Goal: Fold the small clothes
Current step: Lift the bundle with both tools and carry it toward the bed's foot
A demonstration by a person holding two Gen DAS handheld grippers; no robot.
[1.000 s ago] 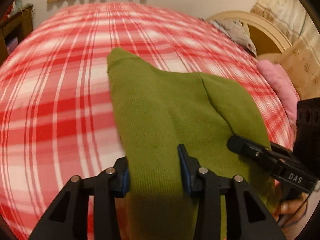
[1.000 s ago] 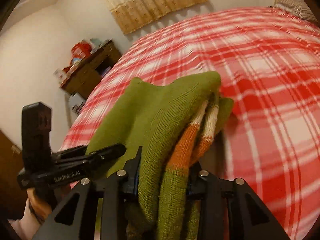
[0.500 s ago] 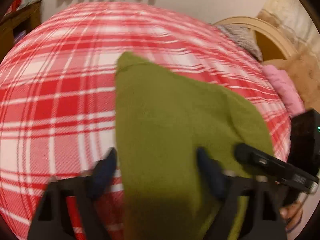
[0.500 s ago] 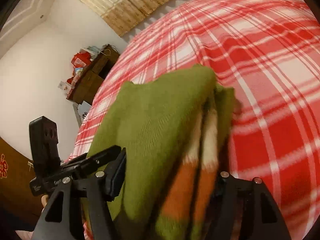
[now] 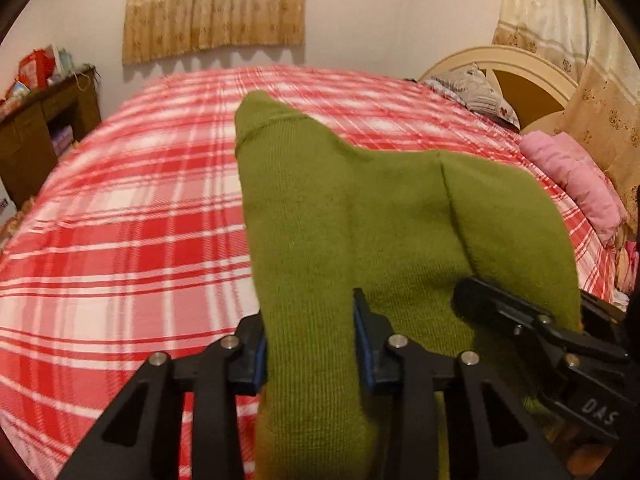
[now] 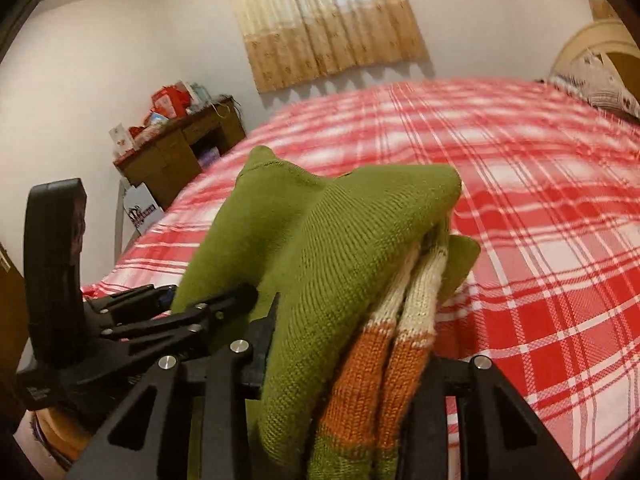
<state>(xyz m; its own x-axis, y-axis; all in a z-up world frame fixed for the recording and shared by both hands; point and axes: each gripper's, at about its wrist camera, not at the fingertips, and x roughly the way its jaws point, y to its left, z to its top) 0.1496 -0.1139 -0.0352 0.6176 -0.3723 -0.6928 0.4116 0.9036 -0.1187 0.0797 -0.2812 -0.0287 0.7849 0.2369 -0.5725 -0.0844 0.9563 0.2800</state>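
A small green knitted sweater (image 5: 360, 220) with orange and cream stripes (image 6: 400, 328) is folded into a thick bundle and held up over the red plaid bed (image 5: 120, 240). My left gripper (image 5: 310, 344) is shut on its left part. My right gripper (image 6: 352, 356) is shut on its right part, where several layers show. The right gripper also shows in the left wrist view (image 5: 532, 328), close beside the left one. The left gripper shows in the right wrist view (image 6: 192, 312).
A wooden desk (image 6: 180, 152) with clutter stands at the far left by the wall. Pillows (image 5: 480, 92), a pink blanket (image 5: 576, 184) and a cream headboard (image 5: 520, 64) lie to the right. Curtains (image 6: 328, 20) hang on the far wall.
Both grippers have lifted and tilted up with the sweater, so the far wall and curtains have come into view. Both keep their grip.
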